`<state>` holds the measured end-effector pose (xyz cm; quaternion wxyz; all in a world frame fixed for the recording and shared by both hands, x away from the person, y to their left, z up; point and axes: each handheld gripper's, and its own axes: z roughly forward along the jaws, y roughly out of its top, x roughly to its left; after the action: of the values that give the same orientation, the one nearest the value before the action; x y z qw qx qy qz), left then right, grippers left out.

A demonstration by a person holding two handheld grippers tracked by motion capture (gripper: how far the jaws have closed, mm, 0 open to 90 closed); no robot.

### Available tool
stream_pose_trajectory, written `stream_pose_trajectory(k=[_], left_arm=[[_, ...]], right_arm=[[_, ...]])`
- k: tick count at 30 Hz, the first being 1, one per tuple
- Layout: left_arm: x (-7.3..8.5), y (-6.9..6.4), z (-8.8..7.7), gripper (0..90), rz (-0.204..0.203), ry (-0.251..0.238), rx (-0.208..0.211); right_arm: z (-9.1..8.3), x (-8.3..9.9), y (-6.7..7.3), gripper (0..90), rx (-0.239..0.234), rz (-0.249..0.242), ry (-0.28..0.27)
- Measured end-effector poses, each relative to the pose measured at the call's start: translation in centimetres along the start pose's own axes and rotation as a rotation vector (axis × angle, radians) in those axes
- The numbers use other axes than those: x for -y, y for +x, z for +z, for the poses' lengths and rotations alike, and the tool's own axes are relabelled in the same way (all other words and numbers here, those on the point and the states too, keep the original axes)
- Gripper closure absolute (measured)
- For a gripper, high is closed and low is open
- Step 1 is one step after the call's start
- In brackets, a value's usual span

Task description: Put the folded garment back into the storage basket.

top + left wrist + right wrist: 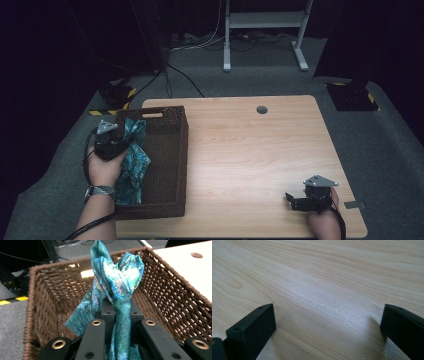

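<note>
— Black jaws rise from the bottom of the left gripper view, and the left gripper (119, 322) pinches a teal patterned cloth (117, 282) between them; the bunched cloth stands up mid-frame inside the brown wicker basket (45, 290).

— From the high view the basket (172, 150) sits at the left of the wooden table (260, 160); the cloth (134, 160) drapes over its left wall, by the left gripper (117, 142).

— And the other tool?

— Lower right in the high view, the right gripper (295, 200) rests on the table; its own view shows jaws spread wide over bare wood (324, 290), nothing between them.
</note>
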<state>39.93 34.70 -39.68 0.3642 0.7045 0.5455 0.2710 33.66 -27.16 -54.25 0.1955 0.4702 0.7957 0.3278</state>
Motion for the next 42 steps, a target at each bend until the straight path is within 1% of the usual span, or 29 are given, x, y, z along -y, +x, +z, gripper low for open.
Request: stream_pose_trajectory(k=[3, 8, 12, 14, 16, 24, 26, 30, 33, 37, 38, 40, 41, 42], left_arm=[[0.0, -0.5, 0.5, 80.1, 0.006, 0.018, -0.005], [-0.5, -1.8, 1.6, 80.0, 0.019, 0.06, -0.017], [-1.1, -3.0, 2.5, 80.0, 0.047, 0.094, -0.026], [-1.5, -3.7, 3.1, 80.0, 0.064, 0.122, -0.034], [-1.7, -4.2, 3.6, 79.9, 0.07, 0.141, -0.041], [-1.7, -5.2, 5.3, 79.7, 0.064, 0.198, -0.038], [-1.9, -5.5, 5.7, 79.5, 0.064, 0.218, -0.037], [-2.3, -5.9, 6.3, 78.7, 0.067, 0.243, -0.032], [-2.4, -6.2, 6.9, 78.1, 0.073, 0.265, -0.028], [-2.5, -6.9, 7.8, 77.3, 0.091, 0.29, -0.022], [-2.5, -7.2, 8.0, 76.6, 0.103, 0.294, -0.023], [-2.5, -7.6, 8.5, 75.1, 0.111, 0.309, -0.017], [-2.5, -7.9, 8.8, 73.2, 0.11, 0.321, -0.005], [-2.6, -8.1, 9.0, 69.1, 0.113, 0.327, 0.002]], right_arm=[[0.1, -0.1, -0.1, 0.2, 0.0, -0.003, 0.0], [0.1, -0.1, -0.1, 0.2, 0.001, -0.003, -0.001], [0.1, -0.1, 0.0, 0.2, 0.003, 0.0, 0.0], [0.0, 0.0, 0.0, 0.3, 0.002, 0.001, 0.001], [0.0, 0.0, 0.0, 0.3, -0.001, 0.0, 0.001], [-0.1, 0.0, 0.0, 0.4, -0.003, -0.001, 0.001], [-0.1, 0.0, 0.0, 0.4, -0.003, -0.002, 0.001], [-0.1, 0.0, 0.1, 0.3, -0.003, -0.003, 0.001], [-0.1, 0.0, 0.1, 0.3, -0.003, -0.003, 0.002], [-0.1, 0.0, 0.1, 0.3, -0.004, -0.003, 0.002], [0.0, 0.0, 0.1, 0.3, -0.004, -0.004, 0.002], [0.0, 0.0, 0.1, 0.3, -0.004, -0.004, 0.002], [0.0, 0.0, 0.1, 0.3, -0.004, -0.004, 0.002], [-0.1, 0.0, 0.1, 0.3, -0.004, -0.004, 0.002]])
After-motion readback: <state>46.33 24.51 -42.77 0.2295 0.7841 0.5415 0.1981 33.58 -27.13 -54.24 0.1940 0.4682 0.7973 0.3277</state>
